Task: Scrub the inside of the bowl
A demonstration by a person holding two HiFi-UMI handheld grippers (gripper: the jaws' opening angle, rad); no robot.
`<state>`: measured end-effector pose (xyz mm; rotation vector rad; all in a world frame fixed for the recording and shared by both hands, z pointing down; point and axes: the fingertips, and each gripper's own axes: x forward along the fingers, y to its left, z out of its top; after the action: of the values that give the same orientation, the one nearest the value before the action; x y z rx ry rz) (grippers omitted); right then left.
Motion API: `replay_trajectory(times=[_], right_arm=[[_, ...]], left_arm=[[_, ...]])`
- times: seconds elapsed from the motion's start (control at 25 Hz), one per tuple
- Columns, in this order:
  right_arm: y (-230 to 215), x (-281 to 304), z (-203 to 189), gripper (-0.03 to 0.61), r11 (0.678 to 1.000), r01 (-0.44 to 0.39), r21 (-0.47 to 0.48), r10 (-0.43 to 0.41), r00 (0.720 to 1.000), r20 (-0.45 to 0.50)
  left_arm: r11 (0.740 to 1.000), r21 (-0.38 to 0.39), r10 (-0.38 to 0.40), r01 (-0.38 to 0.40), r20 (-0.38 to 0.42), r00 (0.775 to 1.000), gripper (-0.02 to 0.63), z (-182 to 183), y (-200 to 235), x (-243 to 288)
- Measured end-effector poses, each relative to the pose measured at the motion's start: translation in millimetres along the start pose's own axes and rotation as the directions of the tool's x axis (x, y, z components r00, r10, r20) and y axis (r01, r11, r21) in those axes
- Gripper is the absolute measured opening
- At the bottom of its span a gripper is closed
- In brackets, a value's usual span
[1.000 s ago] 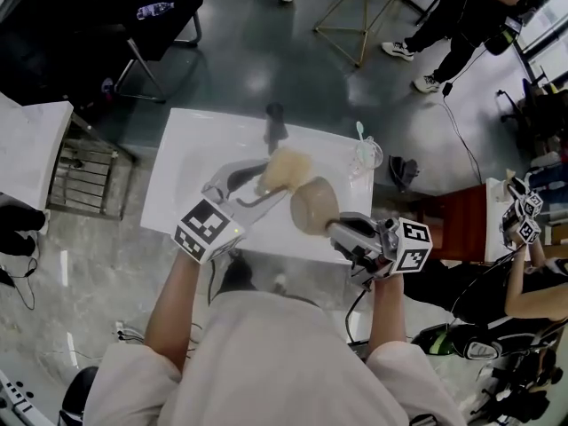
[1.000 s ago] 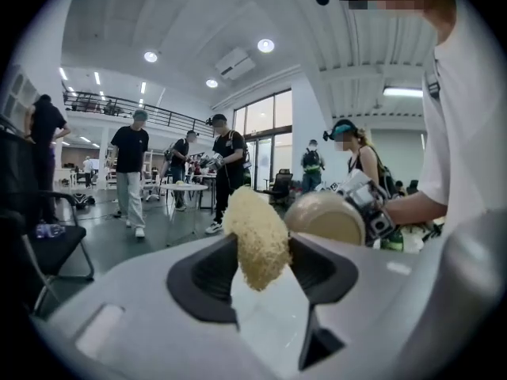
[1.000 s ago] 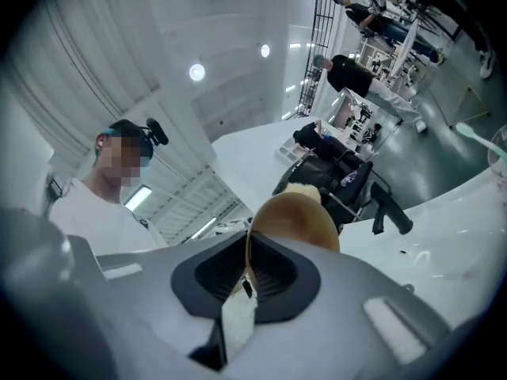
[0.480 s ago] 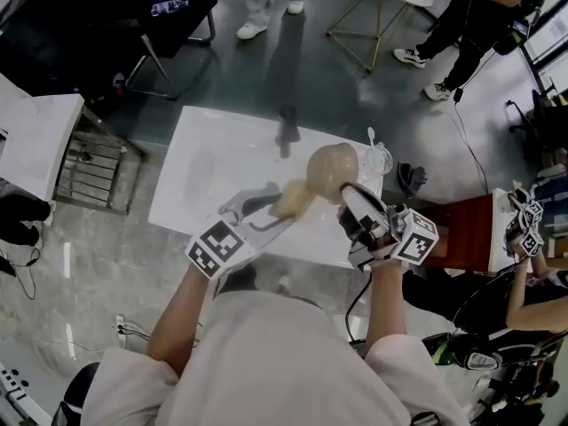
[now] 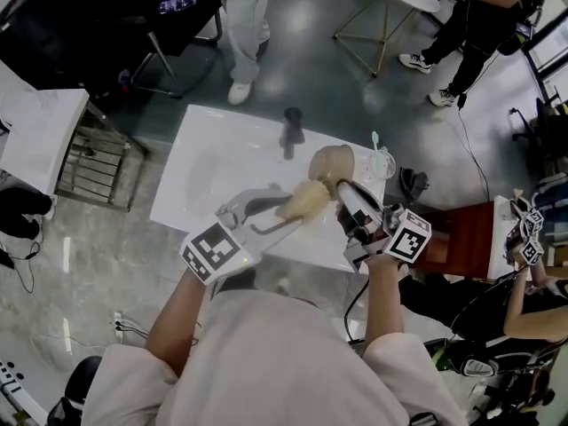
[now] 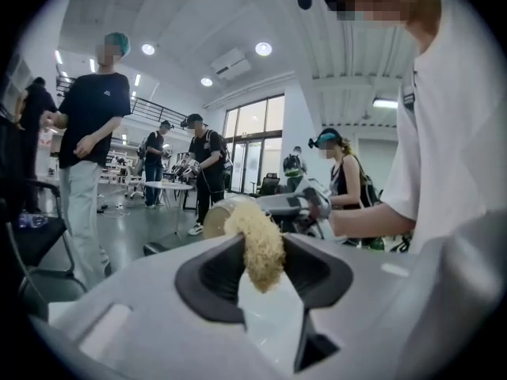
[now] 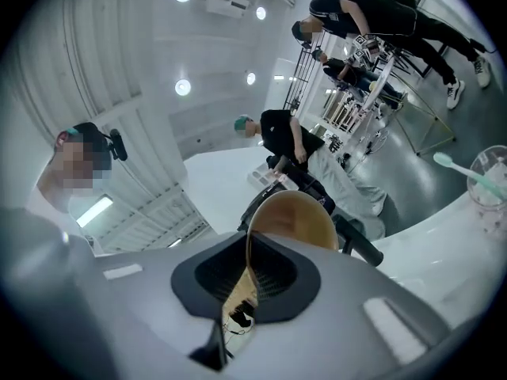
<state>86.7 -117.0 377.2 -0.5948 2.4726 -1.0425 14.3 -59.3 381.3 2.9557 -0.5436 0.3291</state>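
Over the right part of the white sink (image 5: 204,185), my right gripper (image 5: 348,193) is shut on the rim of a tan bowl (image 5: 331,166) and holds it tilted on its side. In the right gripper view the bowl (image 7: 297,220) rises from between the jaws. My left gripper (image 5: 288,204) holds a tan fibrous scrubber (image 5: 304,200), and its jaws are closing on the pad. The scrubber (image 6: 257,242) sticks up between the jaws in the left gripper view, with the bowl (image 6: 214,212) just behind it. In the head view the scrubber sits at the bowl's lower left edge.
A dark faucet (image 5: 291,131) stands at the sink's far edge. A clear cup with a toothbrush (image 5: 380,160) sits at the sink's right corner. People stand beyond the sink, one (image 5: 241,25) close to its far side. A metal rack (image 5: 89,171) is on the left.
The bowl was lifted and swung to the right and farther away, then eased back a little. The left gripper followed it with the scrubber. A person has walked up behind the sink.
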Motion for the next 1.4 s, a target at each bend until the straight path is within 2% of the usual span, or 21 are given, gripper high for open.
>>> replay_trajectory(times=[0.12,0.36,0.6,0.76,0.84,1.0,1.16,1.4], right_arm=[[-1.4,-2.5,-3.9,0.018,1.000,-0.002,0.000,0.002,1.000,-0.030],[13.5,-6.2,-21.7,0.020,0.996,-0.091,0.018,0.093,0.991,-0.098],[27.3,-14.9,-21.2,0.023,0.984,-0.175,0.045,0.178,0.981,-0.073],[30.2,-21.8,-7.9,0.020,0.974,-0.216,0.067,0.216,0.976,0.007],[27.6,-22.7,1.0,0.020,0.978,-0.196,0.066,0.193,0.980,0.048],[12.4,-19.7,11.9,0.020,0.995,-0.098,0.030,0.095,0.992,0.079],[-2.5,-10.1,7.3,0.021,1.000,-0.001,0.000,0.001,0.999,0.042],[-11.1,-2.2,-8.5,0.025,0.999,0.033,0.002,-0.033,0.999,-0.021]], left_arm=[[1.000,-0.001,0.014,-0.014,0.049,0.999,0.140,15.6,8.7,-3.9],[0.996,0.001,0.086,-0.087,0.085,0.993,0.138,31.8,41.1,2.2],[0.987,-0.030,0.160,-0.158,0.068,0.985,0.135,25.4,71.6,4.3],[0.985,-0.040,0.169,-0.168,0.010,0.986,0.133,1.7,76.9,3.3],[0.987,-0.051,0.155,-0.155,-0.011,0.988,0.133,-8.5,67.6,3.3],[0.988,-0.080,0.129,-0.131,-0.027,0.991,0.132,-22.4,44.6,4.5],[0.991,-0.080,0.106,-0.107,-0.011,0.994,0.132,-20.8,28.7,3.8],[0.991,-0.065,0.118,-0.116,0.039,0.992,0.129,-1.2,30.4,-2.3]])
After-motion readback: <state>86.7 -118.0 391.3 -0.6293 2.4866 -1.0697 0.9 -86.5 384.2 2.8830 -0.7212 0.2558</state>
